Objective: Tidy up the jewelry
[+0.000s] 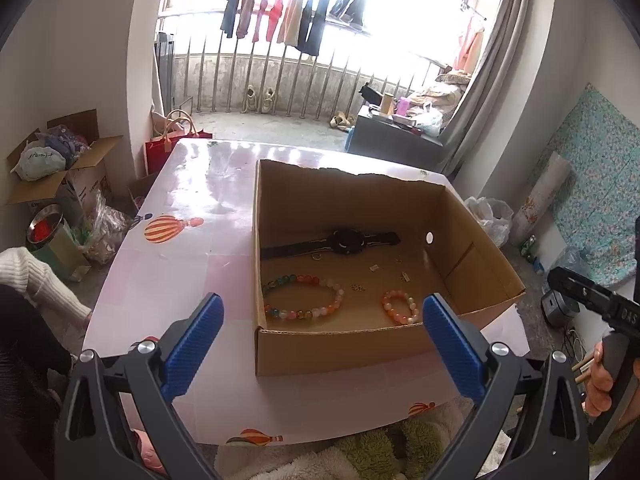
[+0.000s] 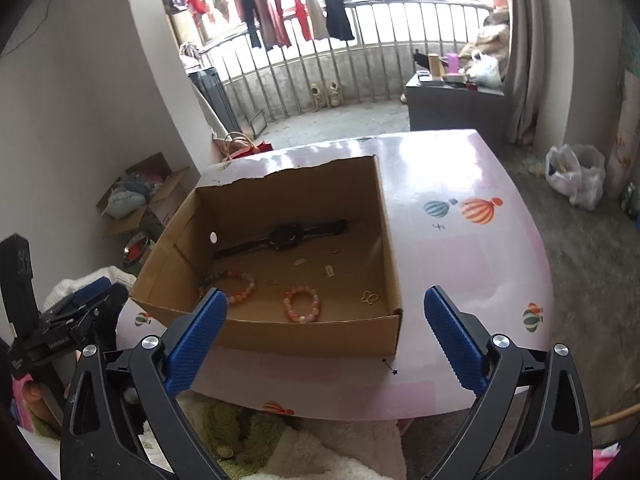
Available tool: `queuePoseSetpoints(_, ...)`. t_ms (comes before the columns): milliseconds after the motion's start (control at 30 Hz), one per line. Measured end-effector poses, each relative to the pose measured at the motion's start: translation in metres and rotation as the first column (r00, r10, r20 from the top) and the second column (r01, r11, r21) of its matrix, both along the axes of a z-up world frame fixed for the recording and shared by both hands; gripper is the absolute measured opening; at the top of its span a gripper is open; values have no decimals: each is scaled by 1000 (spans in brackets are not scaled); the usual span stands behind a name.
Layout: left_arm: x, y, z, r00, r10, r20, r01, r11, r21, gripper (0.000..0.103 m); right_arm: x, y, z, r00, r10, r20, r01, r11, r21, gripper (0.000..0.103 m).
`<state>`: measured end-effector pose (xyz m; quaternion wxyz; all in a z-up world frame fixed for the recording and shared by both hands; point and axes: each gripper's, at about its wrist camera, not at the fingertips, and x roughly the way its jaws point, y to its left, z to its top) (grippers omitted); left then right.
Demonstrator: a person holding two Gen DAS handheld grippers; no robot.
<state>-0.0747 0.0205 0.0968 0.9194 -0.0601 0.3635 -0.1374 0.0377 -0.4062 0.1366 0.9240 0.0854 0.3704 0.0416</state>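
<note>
While both blue-padded grippers hang spread wide and empty, left gripper and right gripper off the pink tabletop's near edge, open brown cardboard box on it, black wristwatch toward its far wall, large multicoloured bead bracelet and small orange bead bracelet near its front wall.

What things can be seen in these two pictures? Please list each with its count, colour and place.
cardboard box: one, brown, open, on the table
table: one, pink, balloon prints
watch: one, black, flat, far part of the box floor
large bead bracelet: one, multicoloured, near left of the box floor
small bead bracelet: one, orange and white, near right of the box floor
small trinkets: several, pale or gold, loose on the box floor
clothes: many, mixed colours, hanging at the balcony
left gripper: one, black, blue pads, open, empty
right gripper: one, black, blue pads, open, empty
</note>
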Motion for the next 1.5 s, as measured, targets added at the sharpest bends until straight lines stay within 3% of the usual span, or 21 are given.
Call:
queuePoseSetpoints(167, -4, -8, 4, 995, 99, 10, -99, 992, 81, 98, -9, 33, -4, 999, 40, 14, -38, 991, -126, 95)
queuePoseSetpoints(267, -3, -11, 9, 994, 108, 2, -108, 990, 91, 98, -17, 46, -5, 998, 45, 41, -37, 983, -180, 95)
queuePoseSetpoints(467, 8, -20, -5, 980, 158, -120, -136, 976, 170, 98, -8, 50, -14, 998, 48, -31, -51, 993, -103, 95)
queuePoseSetpoints(633, 8, -30, -25, 960, 169, -223, -137, 979, 153, 98, 2, 53, -27, 993, 41, -111, -51, 995, -89, 95)
queuePoseSetpoints(767, 6, -38, -31, 956, 179, -232, -128, 968, 217, 98, 3, 52, -29, 990, 32, -134, -45, 995, -94, 95)
queuePoseSetpoints(1500, 12, -43, -44, 945, 175, -275, -107, 964, 245, 97, 13, 46, -48, 972, -14, -233, -4, 997, -77, 95)
